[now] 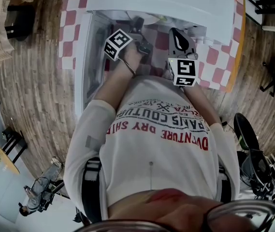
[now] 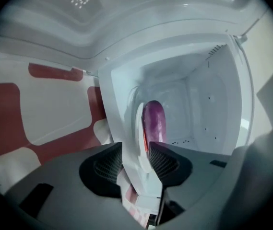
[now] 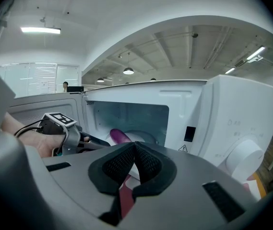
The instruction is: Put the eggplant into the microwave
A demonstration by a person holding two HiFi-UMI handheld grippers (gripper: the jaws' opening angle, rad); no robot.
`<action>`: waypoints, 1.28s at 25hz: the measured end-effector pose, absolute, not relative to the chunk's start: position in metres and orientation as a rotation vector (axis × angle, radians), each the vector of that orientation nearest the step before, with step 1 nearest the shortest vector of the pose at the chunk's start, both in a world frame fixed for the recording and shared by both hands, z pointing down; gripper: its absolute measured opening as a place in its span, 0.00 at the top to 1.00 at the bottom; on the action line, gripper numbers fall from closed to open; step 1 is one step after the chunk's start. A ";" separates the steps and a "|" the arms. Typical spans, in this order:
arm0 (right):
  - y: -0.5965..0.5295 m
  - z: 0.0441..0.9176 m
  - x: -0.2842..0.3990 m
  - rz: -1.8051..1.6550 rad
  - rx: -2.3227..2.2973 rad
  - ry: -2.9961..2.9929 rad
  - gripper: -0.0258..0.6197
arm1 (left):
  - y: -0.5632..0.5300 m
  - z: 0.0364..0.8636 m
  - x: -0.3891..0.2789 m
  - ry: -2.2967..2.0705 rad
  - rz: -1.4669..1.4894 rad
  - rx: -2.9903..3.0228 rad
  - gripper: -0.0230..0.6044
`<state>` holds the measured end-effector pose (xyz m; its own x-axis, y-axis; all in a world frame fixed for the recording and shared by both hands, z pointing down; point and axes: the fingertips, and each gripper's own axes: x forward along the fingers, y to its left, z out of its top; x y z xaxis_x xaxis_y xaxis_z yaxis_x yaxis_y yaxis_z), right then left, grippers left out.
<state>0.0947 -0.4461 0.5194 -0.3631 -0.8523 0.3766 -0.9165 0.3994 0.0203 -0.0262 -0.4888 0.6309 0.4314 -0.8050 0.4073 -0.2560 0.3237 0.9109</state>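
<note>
- left gripper [image 2: 136,151]: jaws spread wide, clamping nothing; rim of white plate [image 2: 137,128] runs between pads, contact unclear
- right gripper [image 3: 135,145]: jaws closed tip to tip, empty; hangs outside microwave [image 3: 232,123], facing open cavity
- eggplant [image 2: 154,121]: purple, lies on plate inside microwave, just beyond left gripper tips; ahead and slightly left of right gripper, well apart from it
- door [image 3: 35,107] swung open at left
- count: one eggplant, one plate, one microwave, two grippers
</note>
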 end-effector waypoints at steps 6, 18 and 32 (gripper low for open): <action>-0.436 0.519 0.093 0.261 1.528 -2.341 0.93 | -0.470 0.615 -0.034 -1.202 -0.373 1.365 0.68; -0.426 0.502 0.084 0.222 1.551 -2.387 0.93 | -0.441 0.528 -0.024 -1.359 -0.054 2.021 0.91; -0.420 0.493 0.074 0.197 1.531 -2.399 0.93 | -0.433 0.469 0.002 -1.523 0.172 2.610 0.91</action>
<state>0.0742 -0.4196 0.4926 -0.3947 -0.8641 0.3123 -0.9035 0.4268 0.0390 0.0023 -0.4330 0.4694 0.4889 -0.8584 0.1551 -0.8714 -0.4888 0.0417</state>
